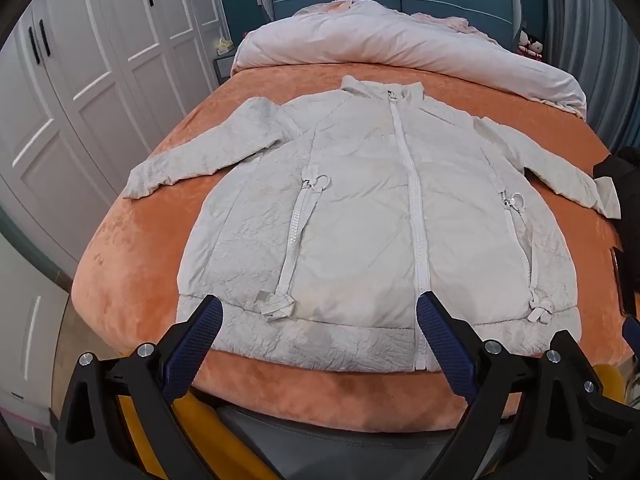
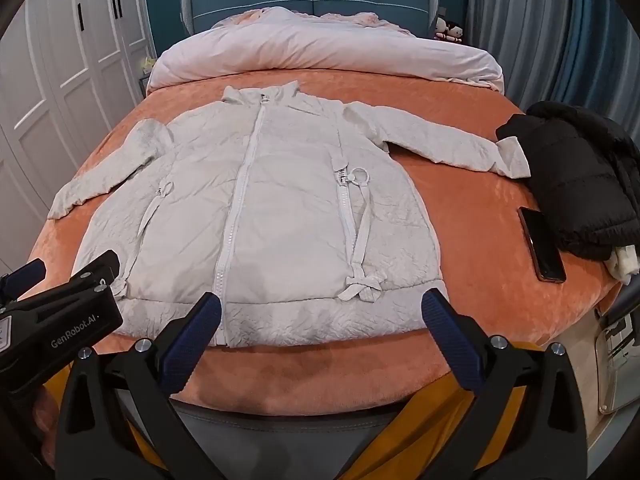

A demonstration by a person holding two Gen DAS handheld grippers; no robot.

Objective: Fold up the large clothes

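While nothing is gripped yet, white jacket lying flat and zipped at centre of orange bed, collar toward twelve o'clock, hem at six. Left gripper and right gripper both spread wide and empty, hovering over hem. Likely snags: phone and black coat at three o'clock, just beside that sleeve cuff, dragged along in folding; slippery shell sliding from pads; ring pulls catching.
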